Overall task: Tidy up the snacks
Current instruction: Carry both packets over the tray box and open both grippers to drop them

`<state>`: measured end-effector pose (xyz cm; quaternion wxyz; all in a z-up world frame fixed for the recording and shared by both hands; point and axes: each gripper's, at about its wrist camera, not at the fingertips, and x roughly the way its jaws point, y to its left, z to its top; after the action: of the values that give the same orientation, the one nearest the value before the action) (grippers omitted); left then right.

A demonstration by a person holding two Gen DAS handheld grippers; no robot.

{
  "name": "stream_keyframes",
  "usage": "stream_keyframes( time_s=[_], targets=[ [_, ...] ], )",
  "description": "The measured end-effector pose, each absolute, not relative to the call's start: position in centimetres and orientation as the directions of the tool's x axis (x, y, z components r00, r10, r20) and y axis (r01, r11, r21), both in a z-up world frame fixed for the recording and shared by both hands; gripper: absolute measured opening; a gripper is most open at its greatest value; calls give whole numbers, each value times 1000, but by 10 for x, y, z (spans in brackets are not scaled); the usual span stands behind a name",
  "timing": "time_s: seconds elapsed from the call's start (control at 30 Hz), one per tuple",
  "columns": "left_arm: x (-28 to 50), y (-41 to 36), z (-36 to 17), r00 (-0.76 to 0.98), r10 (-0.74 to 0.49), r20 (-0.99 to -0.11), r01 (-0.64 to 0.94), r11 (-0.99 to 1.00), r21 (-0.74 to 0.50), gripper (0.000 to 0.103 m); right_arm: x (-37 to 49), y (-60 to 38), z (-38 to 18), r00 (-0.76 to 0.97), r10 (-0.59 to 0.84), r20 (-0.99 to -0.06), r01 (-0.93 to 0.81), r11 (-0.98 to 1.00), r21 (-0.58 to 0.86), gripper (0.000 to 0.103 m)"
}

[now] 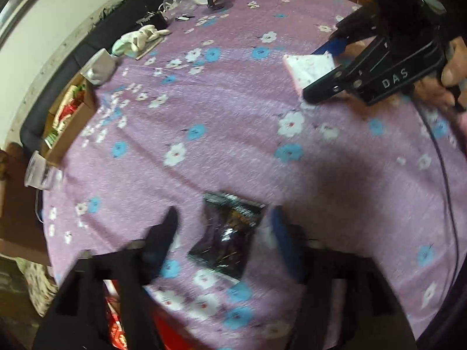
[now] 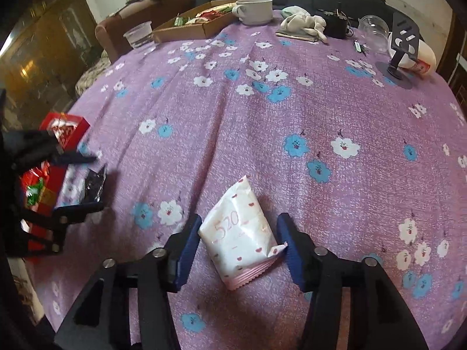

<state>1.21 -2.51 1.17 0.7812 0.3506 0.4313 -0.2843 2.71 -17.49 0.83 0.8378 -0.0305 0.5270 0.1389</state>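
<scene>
We see the right gripper spread wide around a white-and-pink snack packet lying on the purple flowered tablecloth — the packet sits between the blue pads, its crimped corner just touching one. The left gripper, also wide, straddles a dark foil packet — neither is clamped.

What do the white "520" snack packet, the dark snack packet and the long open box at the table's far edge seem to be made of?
White "520" packet: probably matte plastic film or coated paper, with a crimped, ridged seal.
Dark packet: likely glossy foil or plastic, showing bright glints.
Open box: apparently plain brown cardboard, dull with folded walls.
</scene>
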Motion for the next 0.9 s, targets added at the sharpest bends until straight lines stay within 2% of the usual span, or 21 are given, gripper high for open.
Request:
stream_keyframes(
  time_s=[0.13, 0.23, 0.3, 0.33, 0.37, 0.47, 0.53, 0.6, 0.9],
  targets=[
    [21, -15, 9, 458, -146, -877, 735, 617, 281, 77, 26, -172, 6, 401, 152, -904, -266, 963, 43, 67],
    [21, -16, 2, 426, -141, -894, 746, 613, 259, 77, 25, -167, 4, 408, 120, -905, -278, 961, 2, 69],
    [20, -15, 5, 399, -183, -899, 753, 625, 207, 62, 24, -169, 4, 411, 122, -903, -272, 962, 7, 66],
    [20, -14, 6, 370, -208, -906, 759, 631, 165, 41, 23, -170, 5, 414, 122, -902, -266, 964, 9, 58],
    [21, -14, 7, 337, -231, -913, 762, 636, 120, 30, 24, -173, 5, 420, 119, -900, -256, 967, 8, 56],
    [13, -19, 8, 367, -216, -905, 761, 628, 159, 24, 26, -181, 7, 424, 146, -894, -229, 972, 50, 50],
    [7, -21, 9, 387, -207, -898, 747, 641, 174, 23, 27, -184, 8, 427, 155, -891, -217, 974, 65, 46],
    [2, -18, 12, 388, -239, -890, 729, 670, 138, 22, 28, -187, 9, 431, 172, -886, -207, 974, 89, 43],
    [-29, 5, 41, 488, -376, -788, 614, 789, 3, 22, 25, -195, 22, 463, 304, -833, -165, 953, 256, 42]
  ],
)
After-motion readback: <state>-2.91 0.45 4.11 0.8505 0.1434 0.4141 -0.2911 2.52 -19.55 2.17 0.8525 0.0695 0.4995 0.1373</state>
